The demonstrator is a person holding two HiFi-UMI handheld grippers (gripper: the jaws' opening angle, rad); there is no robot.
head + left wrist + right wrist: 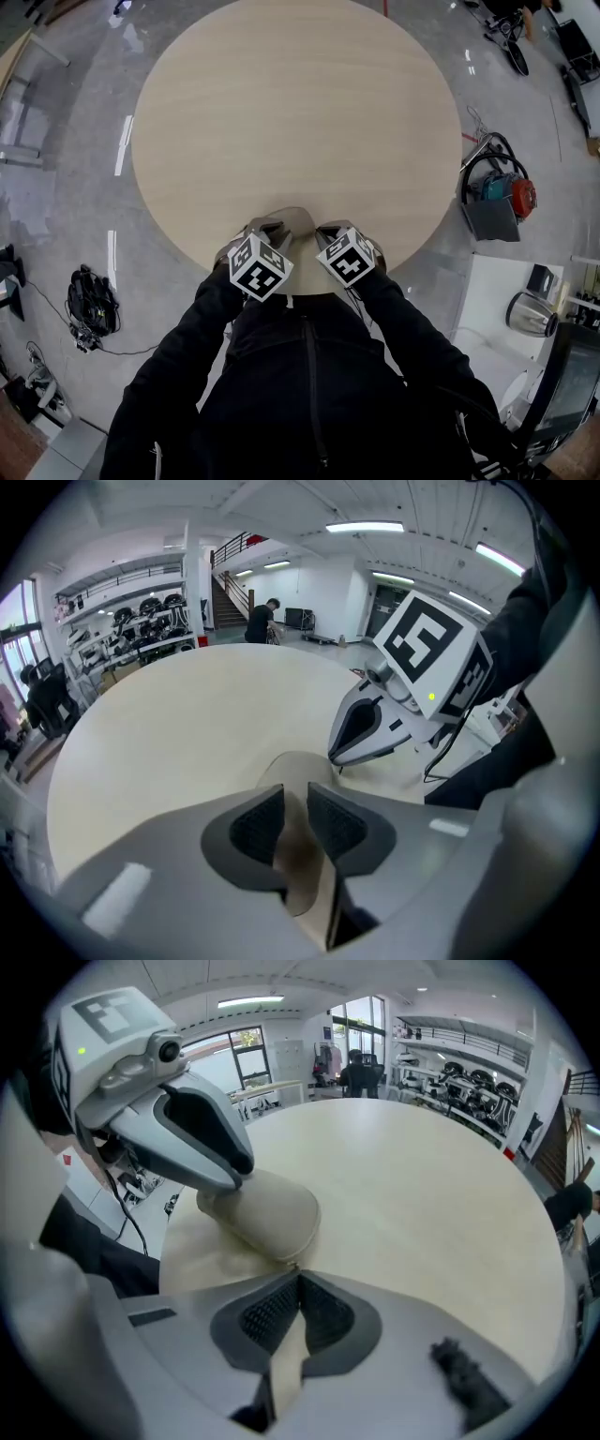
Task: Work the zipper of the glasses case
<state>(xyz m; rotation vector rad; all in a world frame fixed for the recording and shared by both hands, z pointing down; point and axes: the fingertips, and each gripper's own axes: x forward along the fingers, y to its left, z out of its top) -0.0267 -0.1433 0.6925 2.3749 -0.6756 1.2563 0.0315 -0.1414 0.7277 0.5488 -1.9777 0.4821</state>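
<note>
**A:** Head view?
**B:** The left claw [268, 230] and right claw [328, 231] sit at the near edge of the round table [291, 112]. The glasses case [295, 217] lies between their tips.
**A:** Left gripper view?
**B:** The left claw grasps the case's end, pads pressing both sides. The right claw's tip touches the case just ahead.
**A:** Right gripper view?
**B:** The right claw is clenched tight against the case's seam, perhaps pinching the zipper tab [294, 1267]; too small to tell.

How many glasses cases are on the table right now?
1. The glasses case lies at the table's near edge, gripped by the left hand-held gripper, the shut right hand-held gripper at its rim. The grippers hide some tabletop.
</note>
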